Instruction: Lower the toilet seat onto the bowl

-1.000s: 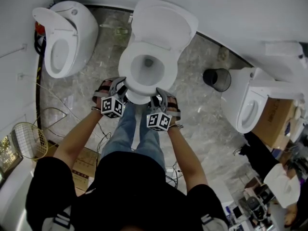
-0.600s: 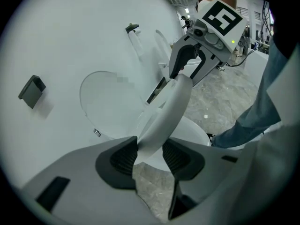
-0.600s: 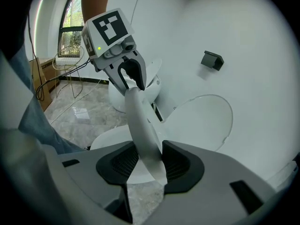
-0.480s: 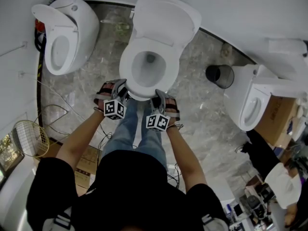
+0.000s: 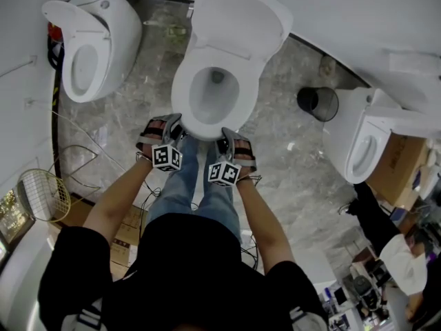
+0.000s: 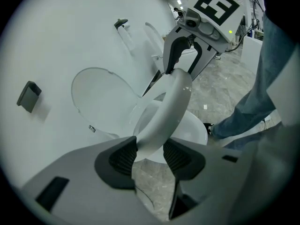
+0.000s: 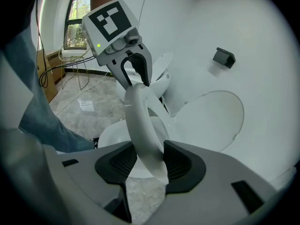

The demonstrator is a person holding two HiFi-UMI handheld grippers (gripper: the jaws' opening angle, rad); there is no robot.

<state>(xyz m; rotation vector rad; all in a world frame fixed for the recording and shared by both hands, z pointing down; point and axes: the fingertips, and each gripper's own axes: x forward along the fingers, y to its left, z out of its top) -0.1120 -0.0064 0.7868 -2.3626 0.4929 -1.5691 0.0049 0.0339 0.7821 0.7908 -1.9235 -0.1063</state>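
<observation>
The white toilet seat lies low over the bowl, with the lid upright behind it. My left gripper is at the seat's front left rim. In the left gripper view its pads press on the seat. My right gripper is at the front right rim. Its jaws are opening, with the seat still between the pads and touching them. Each gripper view shows the other gripper on the rim: the right gripper and the left gripper.
A second toilet stands at the left and a third toilet at the right, with a black bin between it and mine. Cables and a racket lie at the left. A person is at the lower right.
Both grippers stay on the seat's front rim. The toilet has shifted slightly up in the head view. No change in the grip shows.
</observation>
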